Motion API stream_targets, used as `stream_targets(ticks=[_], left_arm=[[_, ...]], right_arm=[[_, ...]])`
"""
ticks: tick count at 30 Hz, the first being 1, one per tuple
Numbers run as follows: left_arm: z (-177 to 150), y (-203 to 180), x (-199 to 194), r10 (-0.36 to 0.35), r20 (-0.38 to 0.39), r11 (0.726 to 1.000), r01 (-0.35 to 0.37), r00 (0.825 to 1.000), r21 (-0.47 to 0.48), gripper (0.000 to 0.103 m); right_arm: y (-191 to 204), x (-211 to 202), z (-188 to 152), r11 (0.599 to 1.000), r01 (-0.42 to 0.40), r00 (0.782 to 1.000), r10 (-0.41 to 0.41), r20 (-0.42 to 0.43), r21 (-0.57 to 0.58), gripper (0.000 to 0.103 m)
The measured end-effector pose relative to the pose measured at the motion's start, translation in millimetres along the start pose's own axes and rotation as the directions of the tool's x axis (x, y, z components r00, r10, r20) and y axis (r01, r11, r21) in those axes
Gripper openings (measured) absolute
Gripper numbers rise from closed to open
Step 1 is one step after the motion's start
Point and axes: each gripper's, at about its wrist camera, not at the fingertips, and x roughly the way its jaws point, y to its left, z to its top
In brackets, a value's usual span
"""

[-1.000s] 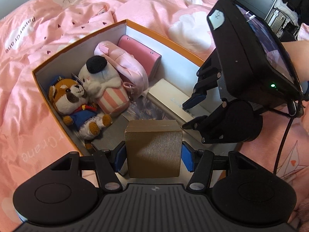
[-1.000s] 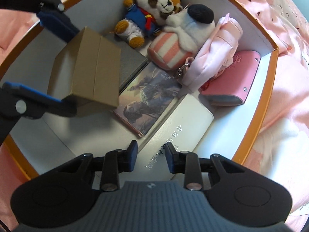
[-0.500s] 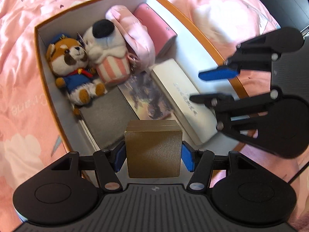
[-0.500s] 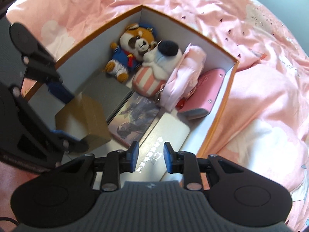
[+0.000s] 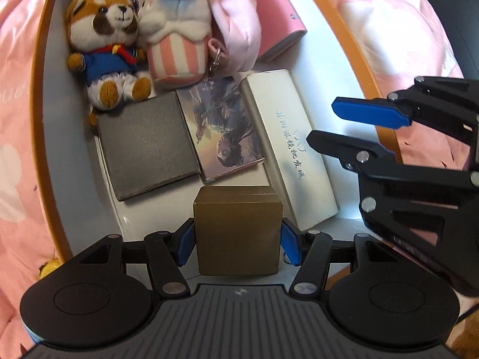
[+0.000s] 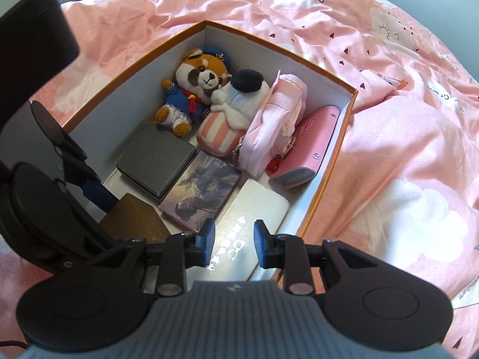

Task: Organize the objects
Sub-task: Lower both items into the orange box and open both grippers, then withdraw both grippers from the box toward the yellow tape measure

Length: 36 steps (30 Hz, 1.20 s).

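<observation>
My left gripper (image 5: 238,243) is shut on a gold-brown cube box (image 5: 237,233) and holds it low over the near end of the orange-rimmed storage box (image 5: 40,68). The cube also shows in the right wrist view (image 6: 134,223), down inside the box beside the dark grey case (image 6: 155,161). My right gripper (image 6: 234,243) is open and empty, above the white case (image 6: 254,209) near the box's near right rim; it shows in the left wrist view (image 5: 350,128). The box holds a red panda plush (image 5: 104,45), a striped plush (image 5: 179,45), a pink pouch (image 5: 236,18) and a pink case (image 5: 275,21).
An illustrated card box (image 5: 223,125) lies between the dark grey case (image 5: 146,146) and the white case (image 5: 290,149). The storage box sits on a pink patterned bed cover (image 6: 389,104). A small yellow item (image 5: 49,267) lies outside the left rim.
My left gripper has carried the cube forward and down into the box. My right gripper has pulled back and up, away from the white case, staying open.
</observation>
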Motion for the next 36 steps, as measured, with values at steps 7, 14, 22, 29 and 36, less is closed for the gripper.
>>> stream_targets(ticks=[7,14,22,29,36], left_arm=[[-0.7,10.0,8.1,-0.047,-0.004,0.998,0.047,0.999,-0.038,0.075],[-4.0,19.5,5.0,-0.09,0.031,0.996,0.091,0.995,-0.026,0.051],[-3.3,32.5,7.0,-0.099,0.079,0.993,0.104,0.992,-0.063,0.042],[-21.6,39.6,-6.9,-0.022,0.161,0.999,0.027,0.987,-0.025,0.044],[-60.3,43.1,-50.8,0.036,0.377,0.998,-0.053,0.926,0.035,0.052]], right_arm=[[-4.6,4.4,-4.1,1.0,-0.005,1.0,0.005,0.002,0.017,0.029],[-2.2,5.6,-4.6,1.0,-0.004,1.0,0.004,0.0,0.012,0.03],[-0.5,7.0,-5.5,1.0,-0.005,1.0,0.005,-0.003,0.012,0.03],[5.3,4.1,-7.3,1.0,-0.004,1.0,0.004,0.002,0.013,0.031],[25.6,-10.4,-9.5,0.999,0.022,0.997,-0.024,0.067,0.031,0.031]])
